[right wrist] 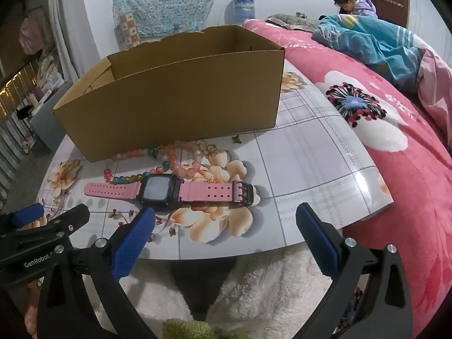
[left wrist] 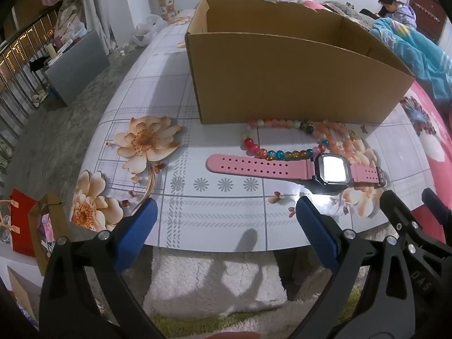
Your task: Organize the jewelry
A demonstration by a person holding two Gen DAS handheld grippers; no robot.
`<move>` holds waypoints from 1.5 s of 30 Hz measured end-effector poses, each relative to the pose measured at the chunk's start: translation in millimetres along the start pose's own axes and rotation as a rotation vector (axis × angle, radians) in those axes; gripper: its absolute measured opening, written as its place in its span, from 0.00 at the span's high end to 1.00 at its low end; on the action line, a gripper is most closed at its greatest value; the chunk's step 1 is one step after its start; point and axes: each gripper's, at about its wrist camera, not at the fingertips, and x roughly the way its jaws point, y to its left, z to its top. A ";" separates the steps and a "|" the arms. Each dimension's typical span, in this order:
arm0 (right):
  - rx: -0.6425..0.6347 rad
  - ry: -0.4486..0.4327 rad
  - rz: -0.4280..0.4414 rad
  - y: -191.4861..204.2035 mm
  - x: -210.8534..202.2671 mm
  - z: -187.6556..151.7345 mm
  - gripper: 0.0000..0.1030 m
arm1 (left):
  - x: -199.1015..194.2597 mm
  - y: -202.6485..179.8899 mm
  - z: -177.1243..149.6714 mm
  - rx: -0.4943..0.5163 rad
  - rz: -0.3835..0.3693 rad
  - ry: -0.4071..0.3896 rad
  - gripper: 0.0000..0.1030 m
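A pink-strapped digital watch (left wrist: 293,169) lies flat on the flowered table (left wrist: 214,212), also in the right wrist view (right wrist: 169,190). Behind it lie a multicoloured bead bracelet (left wrist: 271,152) and a pale orange bead bracelet (right wrist: 183,158). An open cardboard box (left wrist: 282,76) stands behind them, also in the right wrist view (right wrist: 175,99). My left gripper (left wrist: 226,220) is open and empty at the table's near edge, short of the watch. My right gripper (right wrist: 226,226) is open and empty, just in front of the watch. The right gripper also shows in the left wrist view (left wrist: 409,203).
A bed with a pink flowered cover (right wrist: 395,141) and a blue blanket (right wrist: 367,42) runs along the table's right. A person (right wrist: 353,2) sits at the far end. A white fluffy rug (left wrist: 212,282) lies below the table edge. Gift bags (left wrist: 25,226) stand on the floor at left.
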 end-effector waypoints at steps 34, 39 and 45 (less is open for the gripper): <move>-0.002 -0.008 -0.003 0.2 -3.6 2.4 0.05 | -0.7 -4.4 2.6 0.000 -0.009 0.001 0.08; -0.002 -0.009 -0.003 0.0 -3.5 2.1 0.05 | -0.7 -4.3 2.6 0.000 -0.009 0.001 0.08; -0.002 -0.009 -0.002 -0.4 -4.1 2.9 0.05 | -0.7 -4.2 2.4 0.000 -0.010 0.001 0.08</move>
